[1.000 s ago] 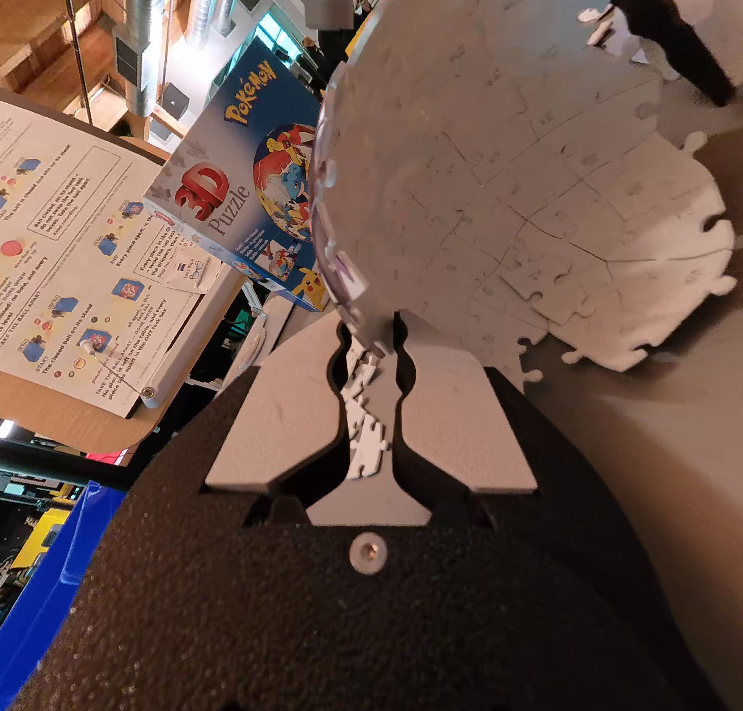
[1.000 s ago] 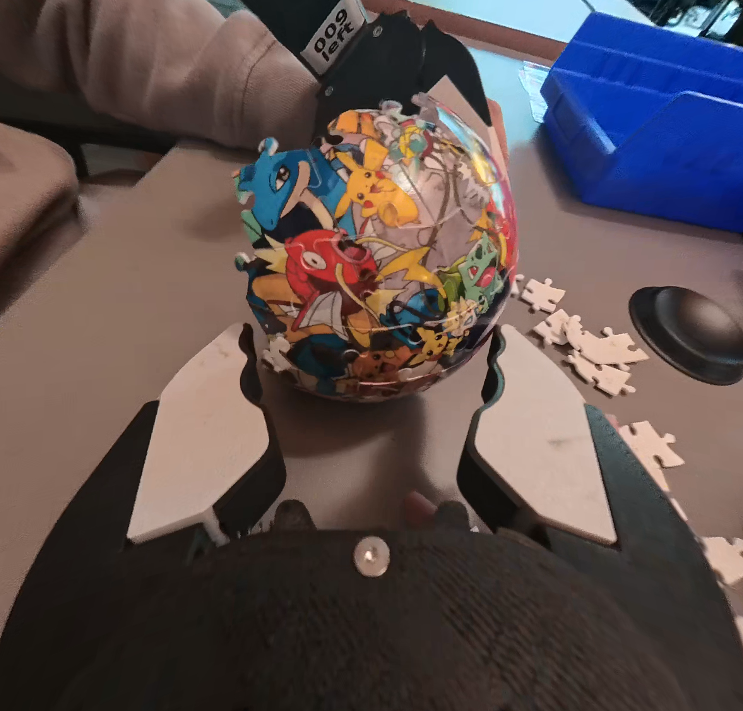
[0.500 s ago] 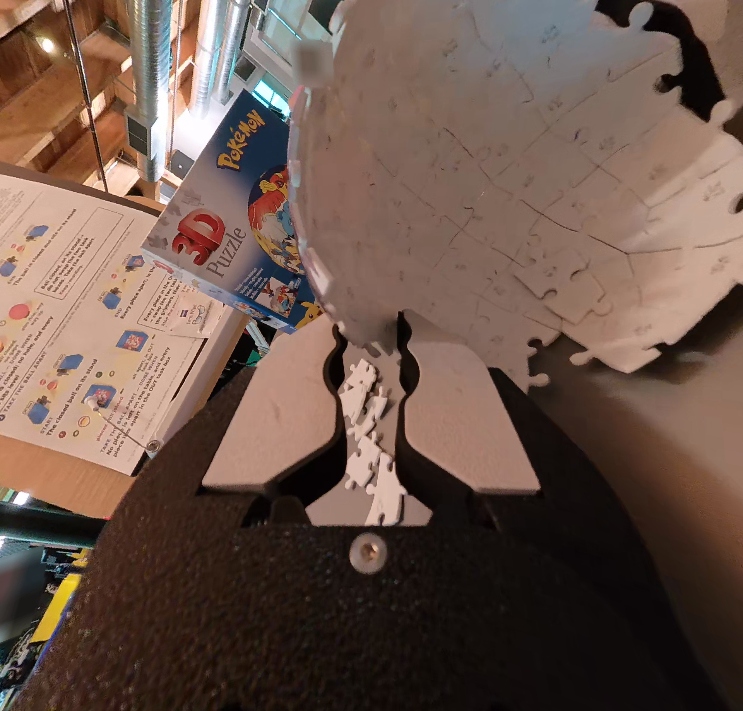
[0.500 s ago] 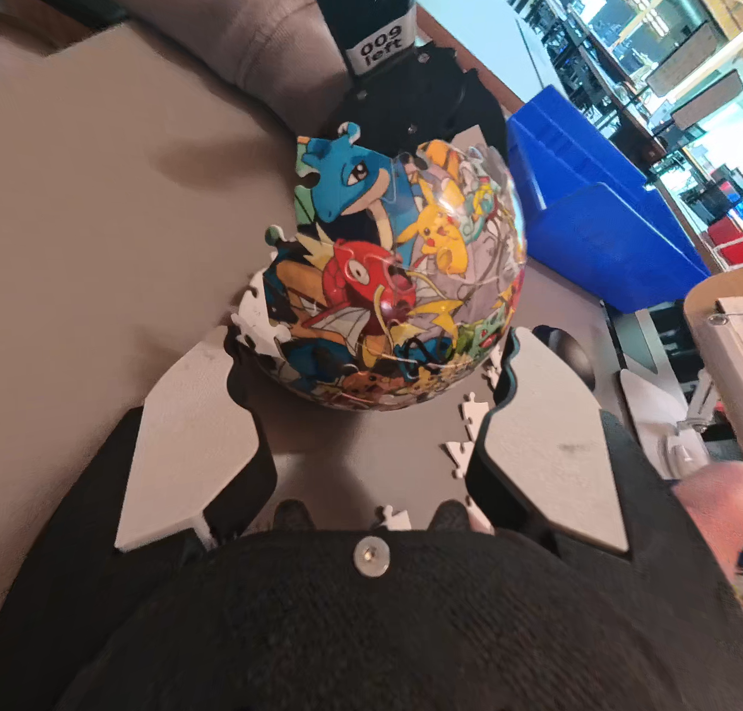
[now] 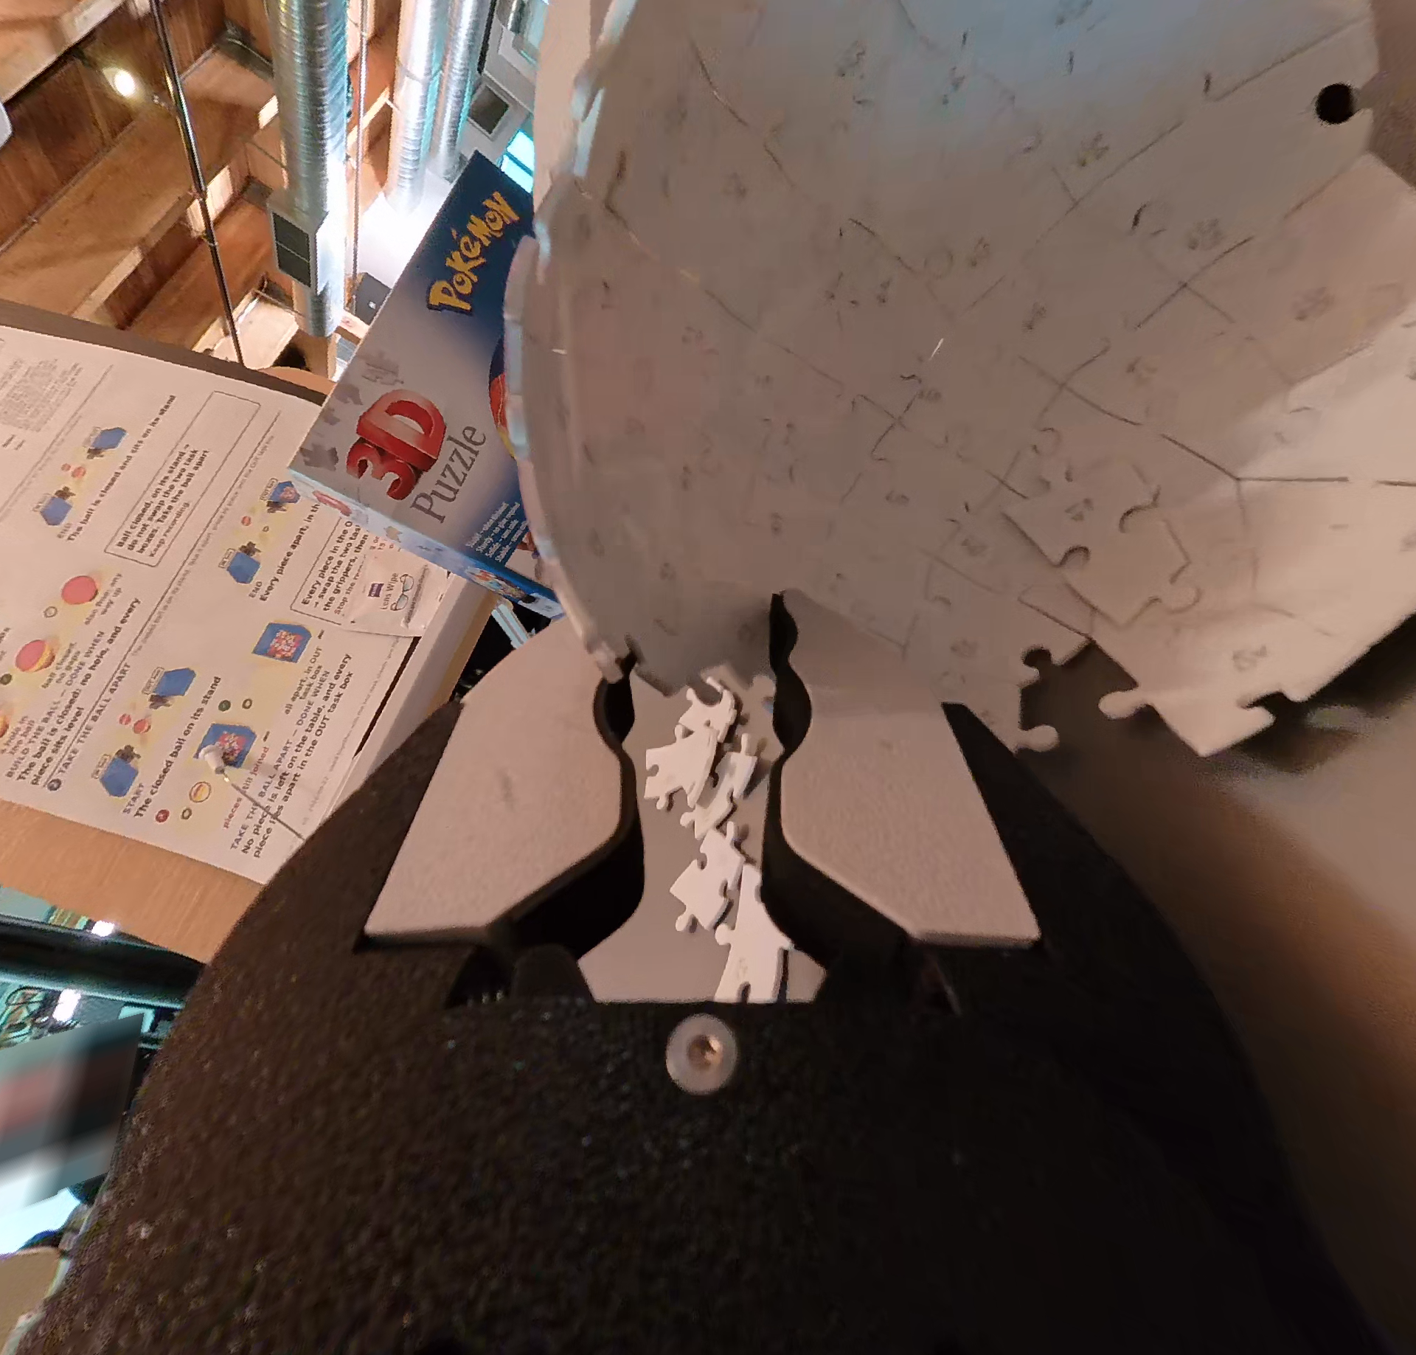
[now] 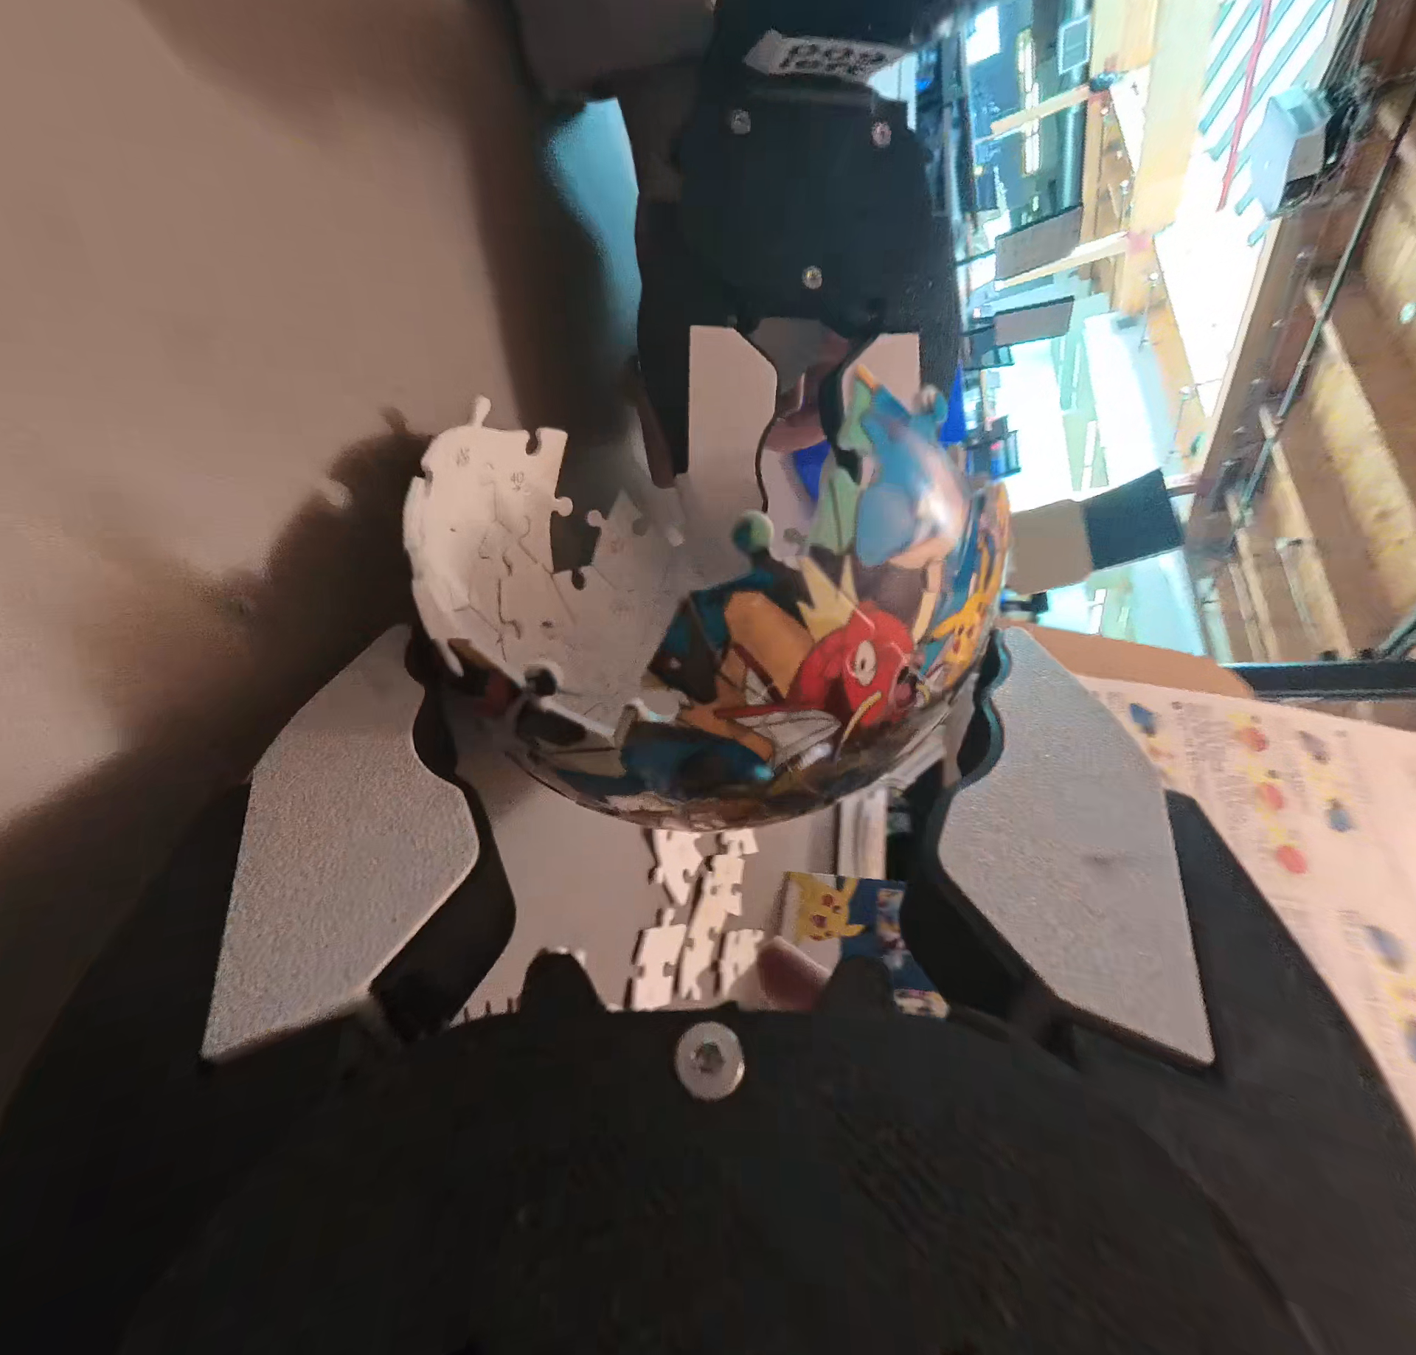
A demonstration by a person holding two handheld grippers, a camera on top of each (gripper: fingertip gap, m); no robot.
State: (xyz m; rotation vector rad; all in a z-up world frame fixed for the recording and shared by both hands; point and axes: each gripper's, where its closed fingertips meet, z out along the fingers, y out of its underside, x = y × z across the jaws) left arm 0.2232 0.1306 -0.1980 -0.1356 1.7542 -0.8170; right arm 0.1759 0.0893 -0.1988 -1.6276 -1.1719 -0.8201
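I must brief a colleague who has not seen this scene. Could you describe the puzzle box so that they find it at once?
Start from the big half-built puzzle ball held at its edge by the left gripper. Just behind its left side, beside the printed instruction sheet, a blue puzzle box stands tilted. Unlike the white loose puzzle pieces nearby, it is a flat-sided carton with colourful cartoon figures.

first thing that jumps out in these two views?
The half-open puzzle ball, bright cartoon print outside, plain white inside, fills the middle, its rim pinched in the left claw. The right claw gapes around its lower half. Loose white pieces lie on the table below.
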